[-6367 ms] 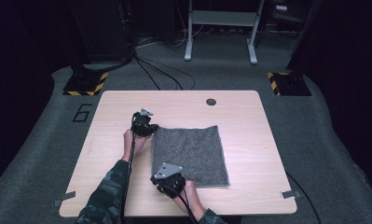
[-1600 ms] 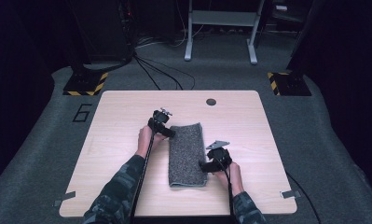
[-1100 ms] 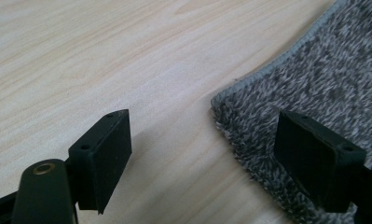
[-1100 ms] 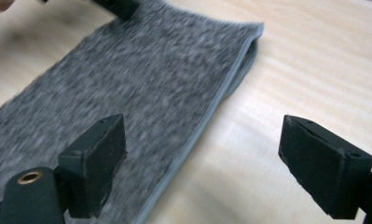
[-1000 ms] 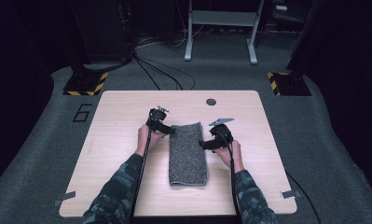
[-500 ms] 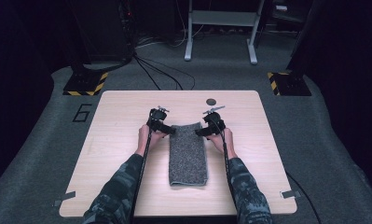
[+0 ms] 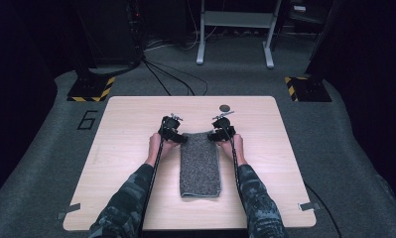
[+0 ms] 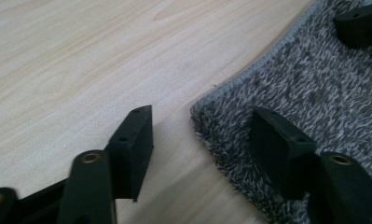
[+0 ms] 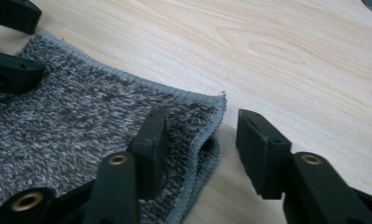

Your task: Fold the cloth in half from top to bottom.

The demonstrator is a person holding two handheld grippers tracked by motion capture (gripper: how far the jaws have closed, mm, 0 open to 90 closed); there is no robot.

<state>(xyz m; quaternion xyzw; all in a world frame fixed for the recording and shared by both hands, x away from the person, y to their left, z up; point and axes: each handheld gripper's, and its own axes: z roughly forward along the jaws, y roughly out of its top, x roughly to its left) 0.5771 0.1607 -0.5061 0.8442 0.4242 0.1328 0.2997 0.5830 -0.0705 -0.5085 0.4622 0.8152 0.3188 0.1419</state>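
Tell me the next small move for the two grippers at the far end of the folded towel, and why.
Probably close both sets of jaws the rest of the way onto the far corners. The left gripper straddles one corner of the grey towel and the right gripper straddles the other, where two layers show. Both have just been closing, yet gaps remain beside the pads, so neither corner looks pinched.

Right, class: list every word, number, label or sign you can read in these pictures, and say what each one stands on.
"6" – a large numeral on the grey floor left of the table.
Yellow-and-black hazard stripes on the two floor plates behind the table: a marking, with no text.
Towel, table top and grippers: no writing to be seen.
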